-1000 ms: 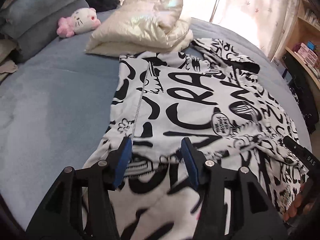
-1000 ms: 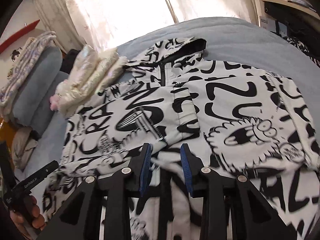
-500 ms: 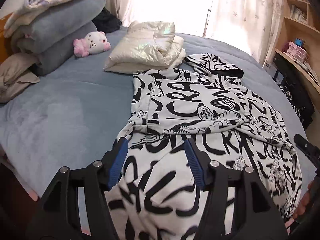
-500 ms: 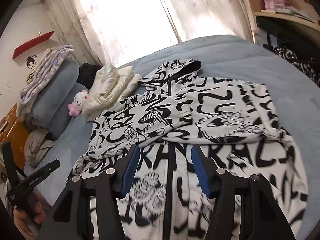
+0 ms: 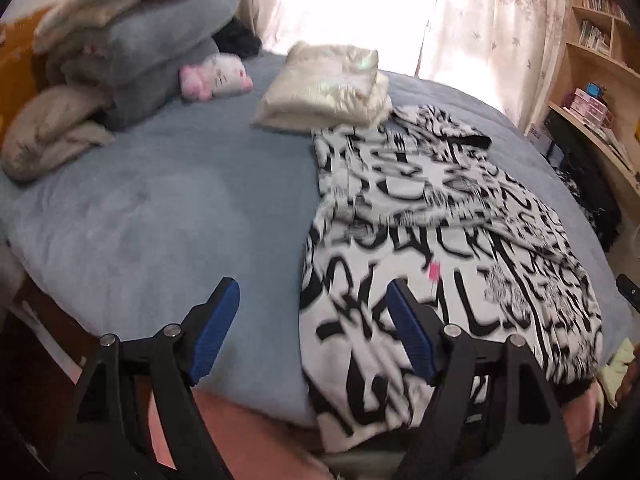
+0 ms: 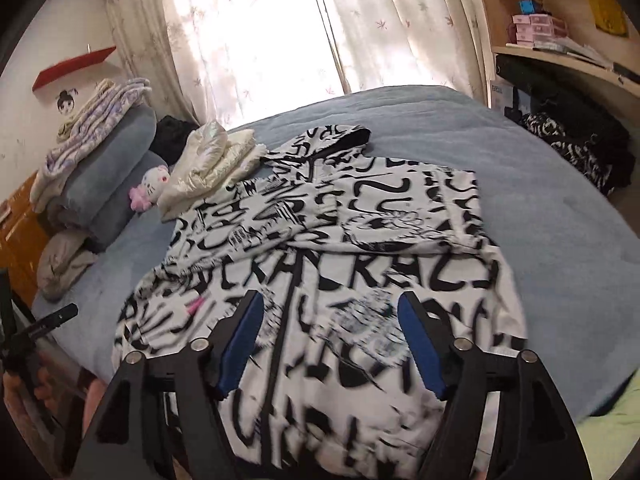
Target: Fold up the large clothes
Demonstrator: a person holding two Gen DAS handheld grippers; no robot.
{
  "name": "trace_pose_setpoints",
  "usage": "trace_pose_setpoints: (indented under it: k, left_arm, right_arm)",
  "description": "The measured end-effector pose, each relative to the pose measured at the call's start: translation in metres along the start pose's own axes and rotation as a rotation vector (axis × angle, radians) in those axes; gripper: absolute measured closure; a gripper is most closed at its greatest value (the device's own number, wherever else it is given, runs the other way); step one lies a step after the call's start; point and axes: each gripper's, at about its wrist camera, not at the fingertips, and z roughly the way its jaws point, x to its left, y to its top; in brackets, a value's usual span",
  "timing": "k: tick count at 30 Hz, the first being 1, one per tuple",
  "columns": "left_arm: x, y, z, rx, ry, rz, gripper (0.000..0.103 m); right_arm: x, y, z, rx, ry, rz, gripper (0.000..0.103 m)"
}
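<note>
The black-and-white hoodie lies flat on the blue bed, sleeves folded in, beneath the spread, empty left tongs and right tongs.

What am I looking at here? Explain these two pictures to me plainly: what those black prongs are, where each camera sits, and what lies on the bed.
No robot here: a person holds a hand tool in each hand, each with a camera looking along its two blue-padded fingers. One picture comes from the left gripper, the other from the right gripper. Both have their jaws wide open and hold nothing. On the blue bed lies a black-and-white printed hoodie, sleeves folded across its chest. Beyond it sit a folded cream jacket, a pink-and-white plush cat and stacked bedding. Both pictures are somewhat blurred.
</note>
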Motion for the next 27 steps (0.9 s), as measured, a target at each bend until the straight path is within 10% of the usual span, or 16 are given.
trace_pose_setpoints:
  k: [16, 27]
  left_arm:
    - [0.018, -0.065, 0.091, 0.207, -0.193, -0.058, 0.029]
    - [0.002, -0.062, 0.111, 0.19, -0.214, -0.023, 0.025]
  right_arm:
    - [-0.152, -0.098, 0.007, 0.152, -0.045, 0.179, 0.029]
    - [-0.158, -0.128, 0.046, 0.191, 0.17, 0.172, 0.041]
